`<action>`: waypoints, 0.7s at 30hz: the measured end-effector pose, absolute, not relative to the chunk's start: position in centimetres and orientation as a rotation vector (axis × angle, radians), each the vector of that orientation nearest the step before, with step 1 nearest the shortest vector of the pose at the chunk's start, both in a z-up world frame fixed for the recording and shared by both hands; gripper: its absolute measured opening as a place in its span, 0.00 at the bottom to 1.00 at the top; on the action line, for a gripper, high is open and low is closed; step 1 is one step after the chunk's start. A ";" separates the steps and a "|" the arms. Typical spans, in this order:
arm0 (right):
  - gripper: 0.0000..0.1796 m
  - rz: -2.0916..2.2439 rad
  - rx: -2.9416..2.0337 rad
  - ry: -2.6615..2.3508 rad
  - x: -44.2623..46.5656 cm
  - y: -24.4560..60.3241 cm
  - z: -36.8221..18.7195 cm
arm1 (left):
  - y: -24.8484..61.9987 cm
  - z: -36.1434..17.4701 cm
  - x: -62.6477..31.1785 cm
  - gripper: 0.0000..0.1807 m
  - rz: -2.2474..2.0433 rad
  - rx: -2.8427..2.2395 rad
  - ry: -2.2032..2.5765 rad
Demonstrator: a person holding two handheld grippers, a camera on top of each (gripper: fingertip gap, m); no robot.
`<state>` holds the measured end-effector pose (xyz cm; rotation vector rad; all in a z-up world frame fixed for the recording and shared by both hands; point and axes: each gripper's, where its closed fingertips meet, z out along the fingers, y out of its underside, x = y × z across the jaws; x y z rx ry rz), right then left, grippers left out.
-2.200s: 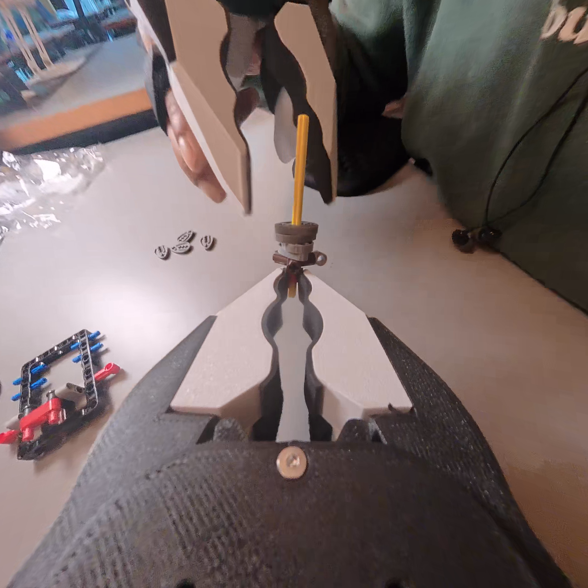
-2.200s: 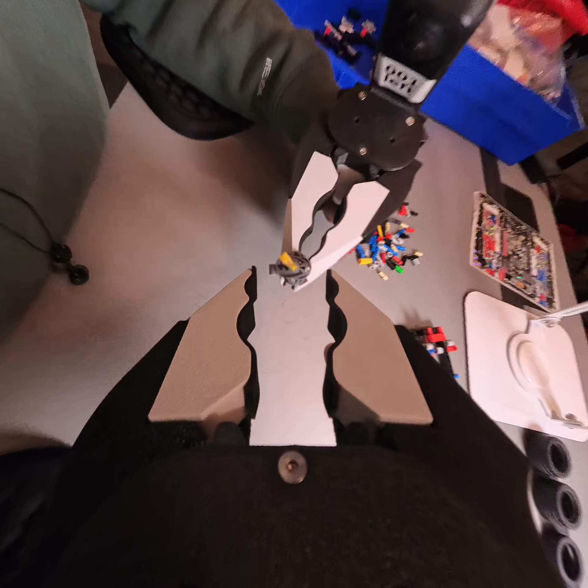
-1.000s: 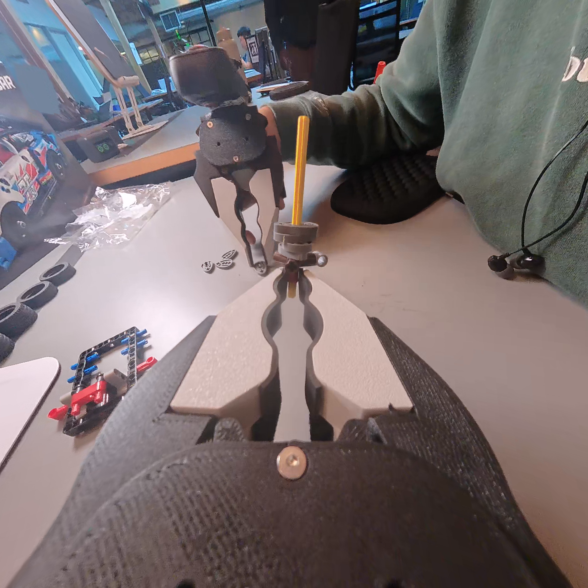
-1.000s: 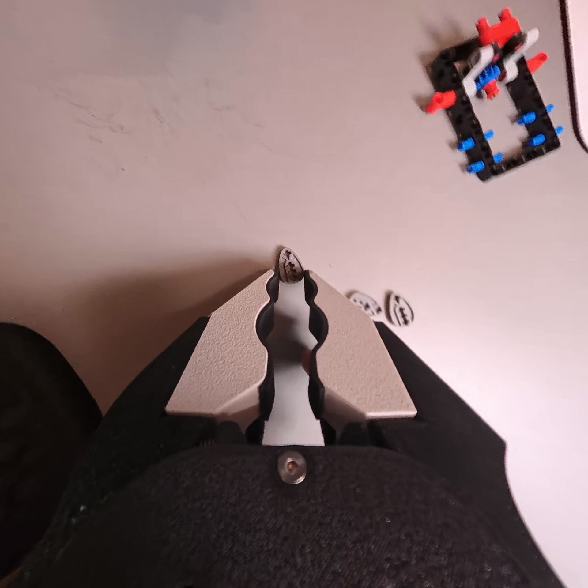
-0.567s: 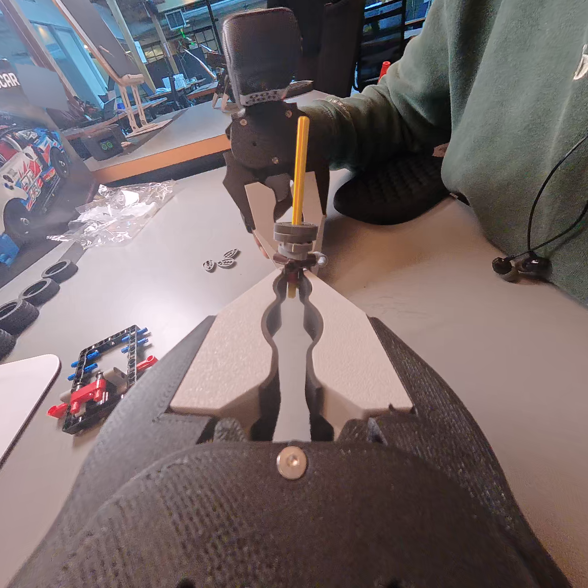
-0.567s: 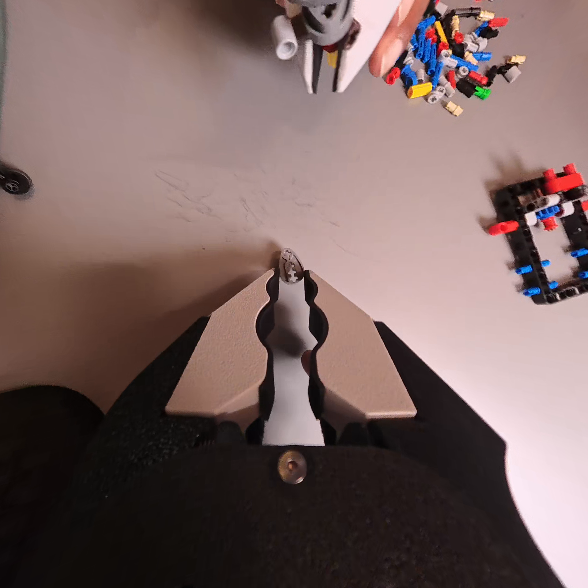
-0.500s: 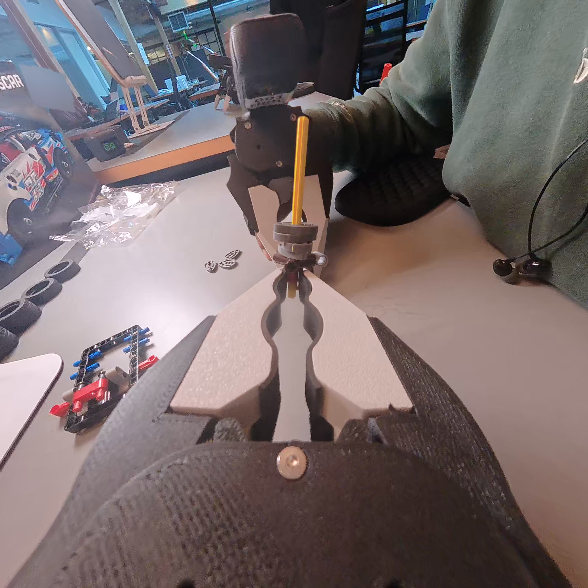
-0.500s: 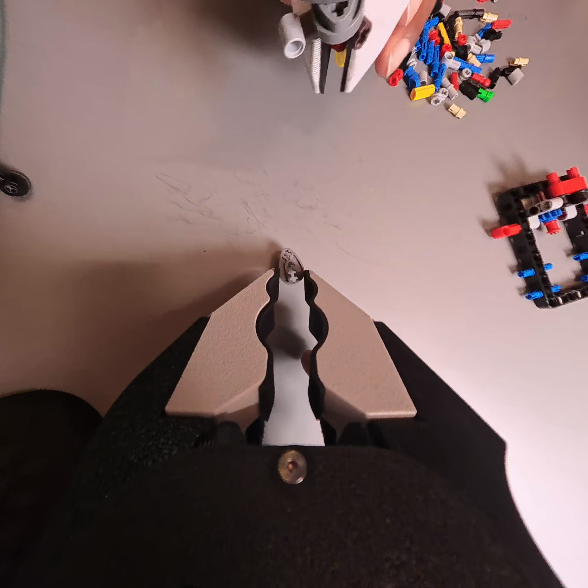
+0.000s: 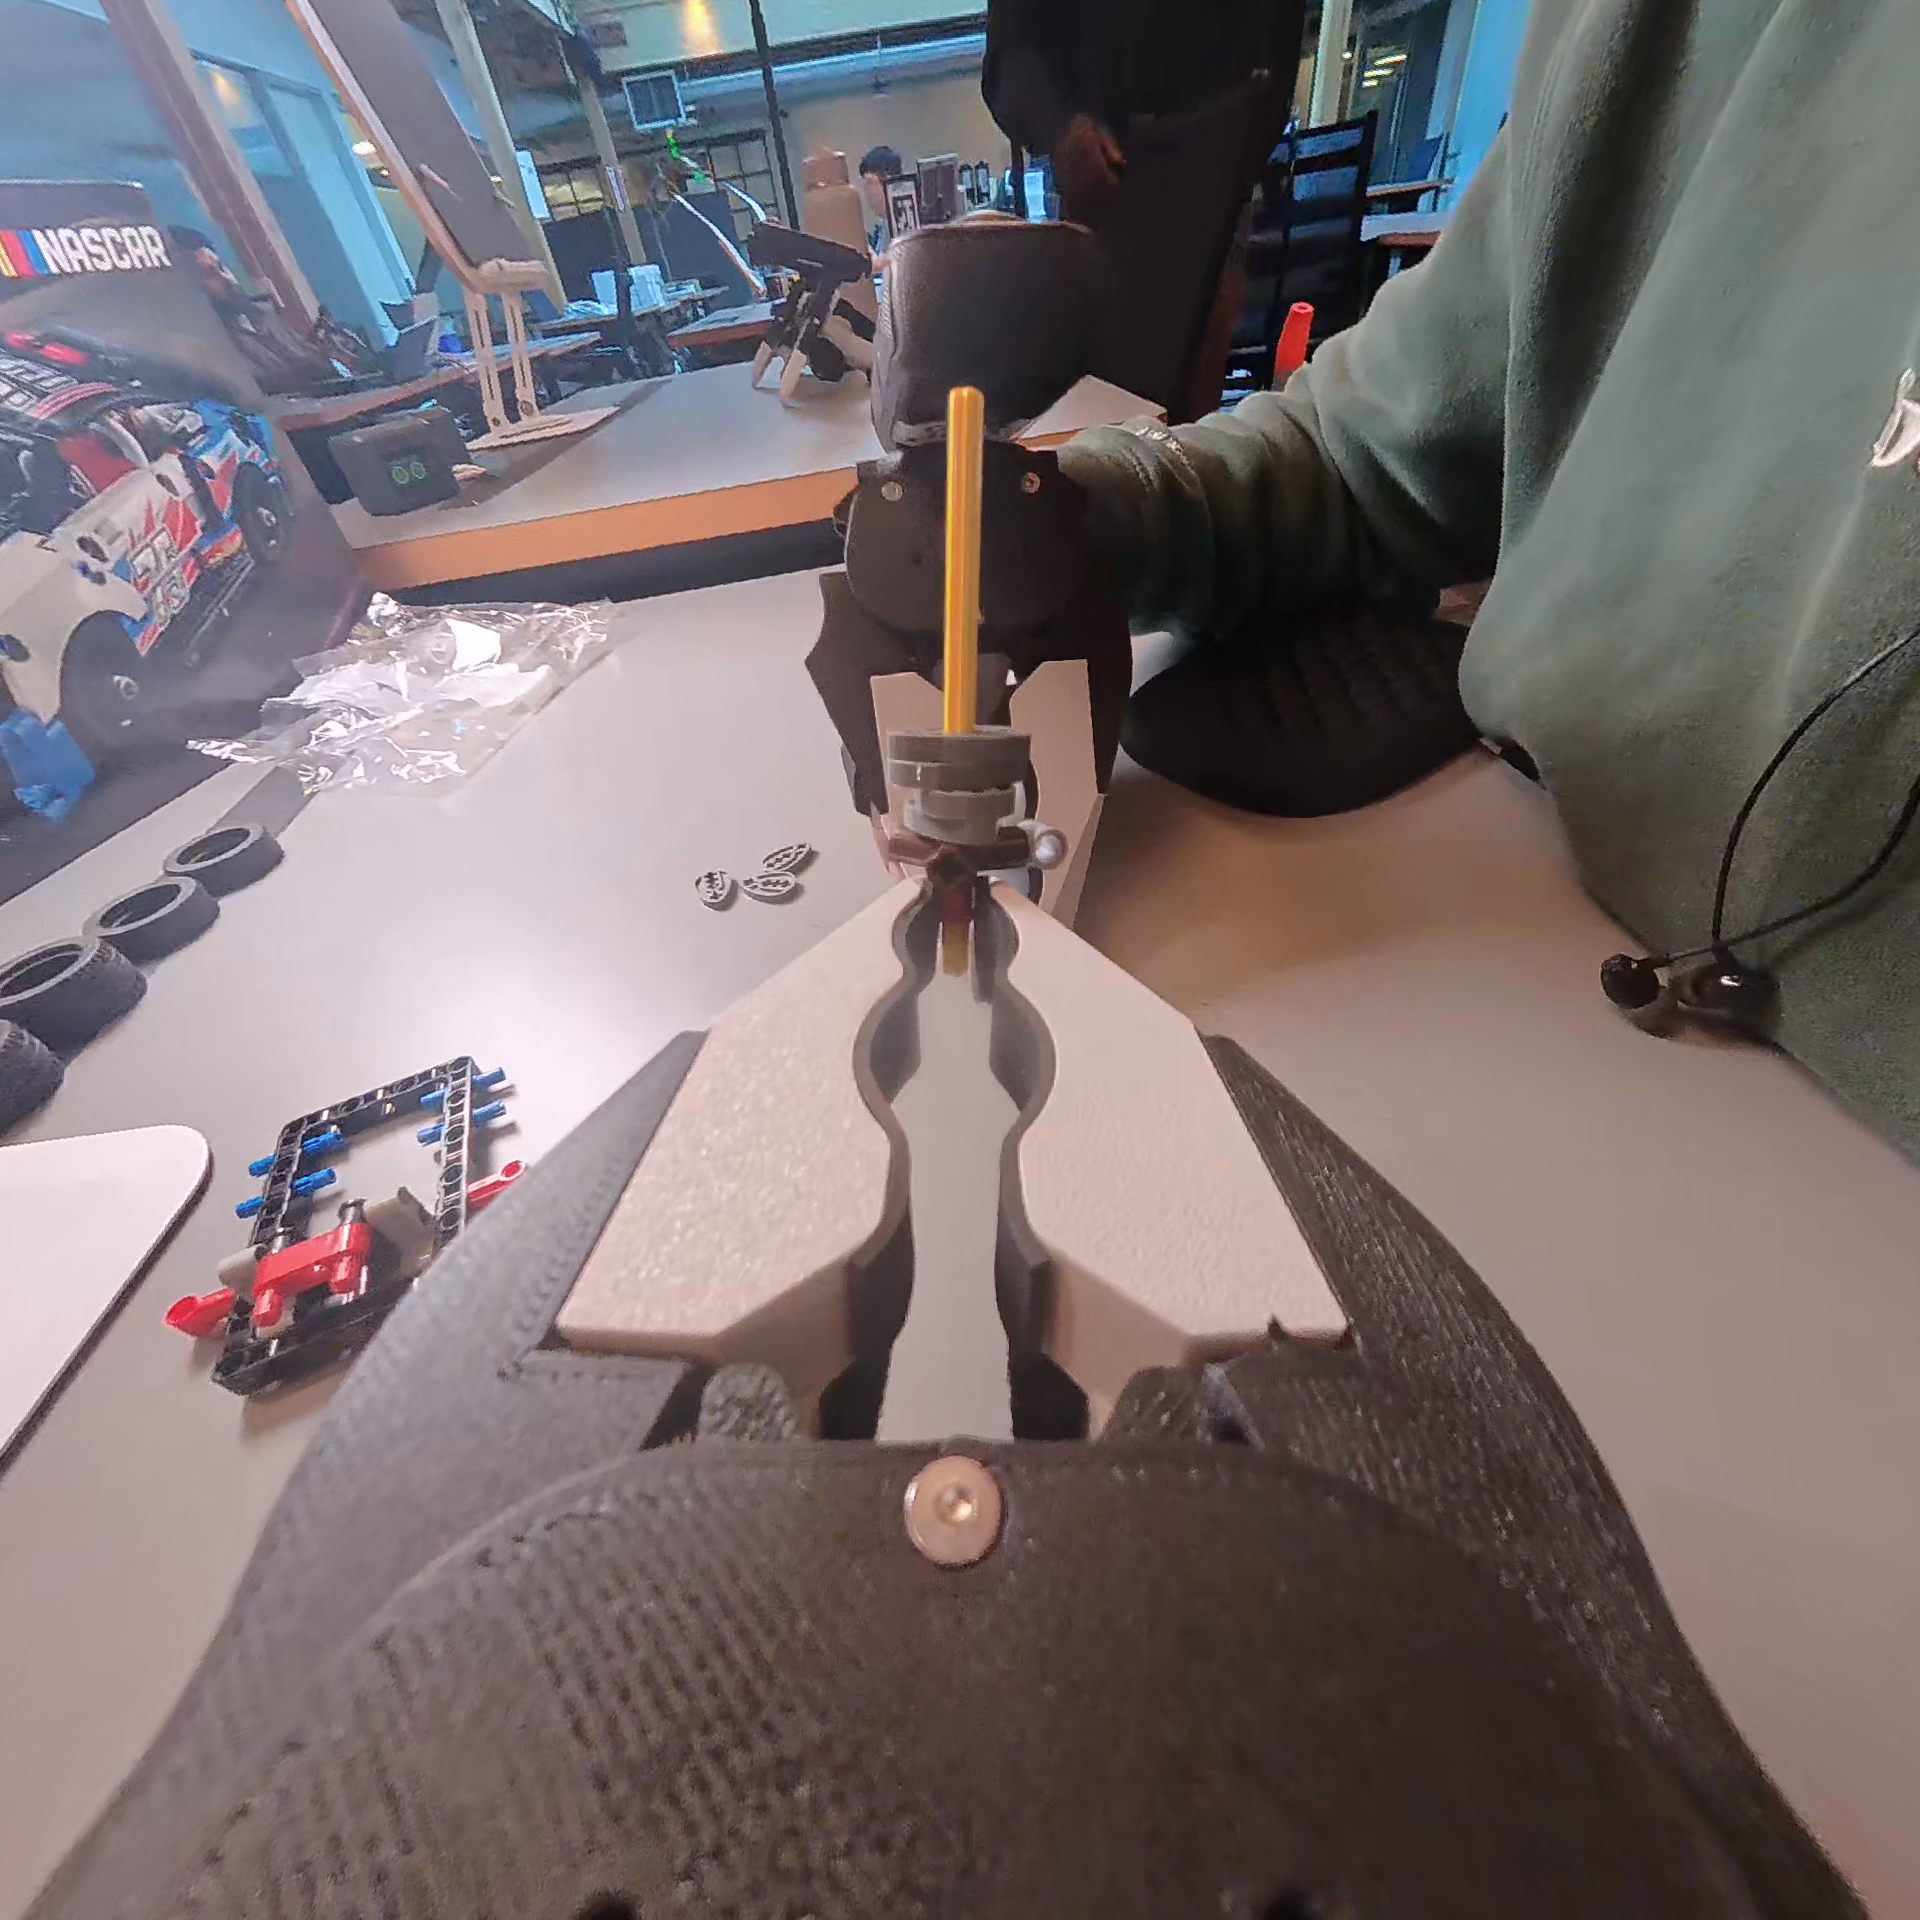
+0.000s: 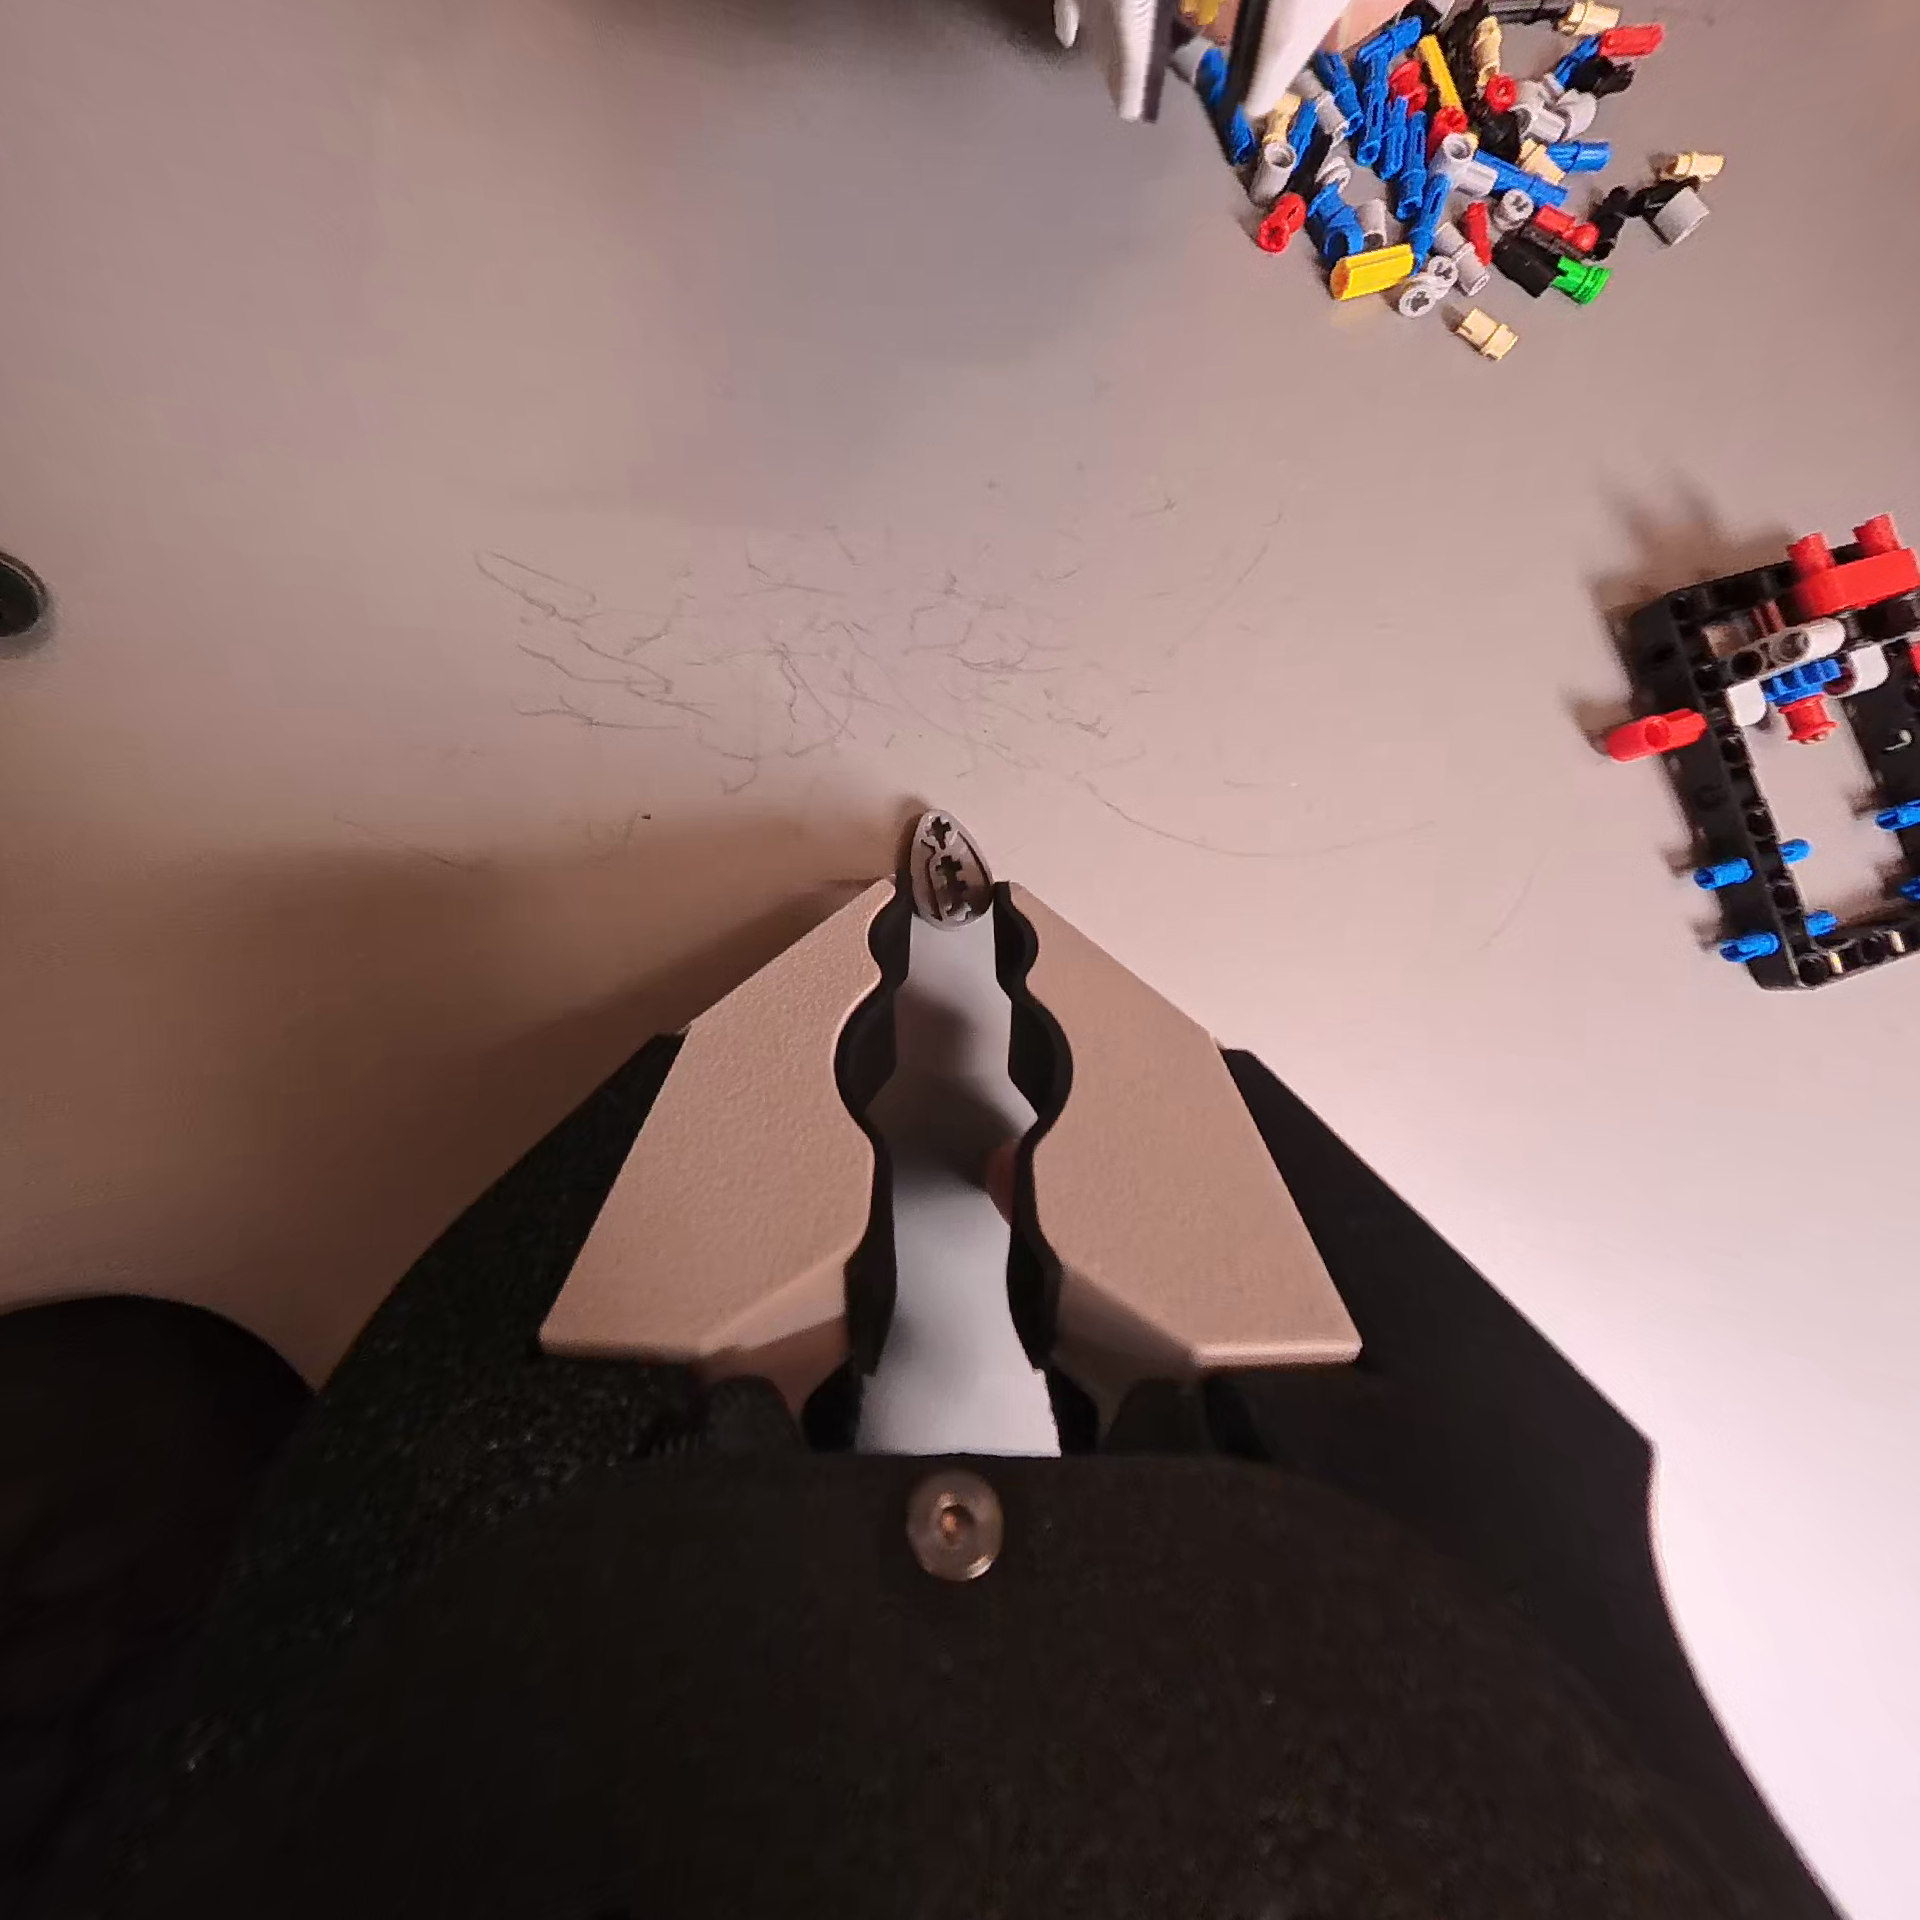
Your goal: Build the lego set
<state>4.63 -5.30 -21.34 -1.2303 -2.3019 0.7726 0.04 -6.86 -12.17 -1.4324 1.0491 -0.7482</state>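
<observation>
Left wrist view: the left gripper (image 9: 958,914) is clamped on the lower end of a yellow axle (image 9: 961,561), which stands upright with its long axis vertical and its free end pointing up. A stack of grey discs (image 9: 956,779) sits threaded on the axle just above the fingertips, with a dark brown cross piece below it. Directly behind the axle, the right gripper (image 9: 997,831) hangs fingers-down, held by a person in a green sleeve (image 9: 1351,499). On the table (image 9: 1351,1143), 3 small grey cam pieces (image 9: 756,881) lie just left of the axle. A black frame assembly (image 9: 353,1216) with blue pins and red parts lies nearer the camera on the left, and black tyres (image 9: 135,925) line the far left edge.

Right wrist view: the right gripper (image 10: 951,894) looks straight down at the table and is pinched shut on 1 grey cam piece (image 10: 948,873), which pokes out past the fingertips with its pointed end forward. A loose pile of small parts (image 10: 1455,177) lies at the top right, and the black frame assembly (image 10: 1787,769) sits at the right edge.

The coming move looks like threading this cam onto the axle. That turns on 1 relation: the cam's cross-shaped hole must line up over the axle's top end, so the right gripper, now level with the stack, probably has to rise above the tip and come down along the vertical axis.
</observation>
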 end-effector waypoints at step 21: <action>0.08 0.708 -1.250 -2.269 4.7 -4.4 -21.1 | -6.7 -13.2 -0.4 0.02 -0.738 -1.469 1.056</action>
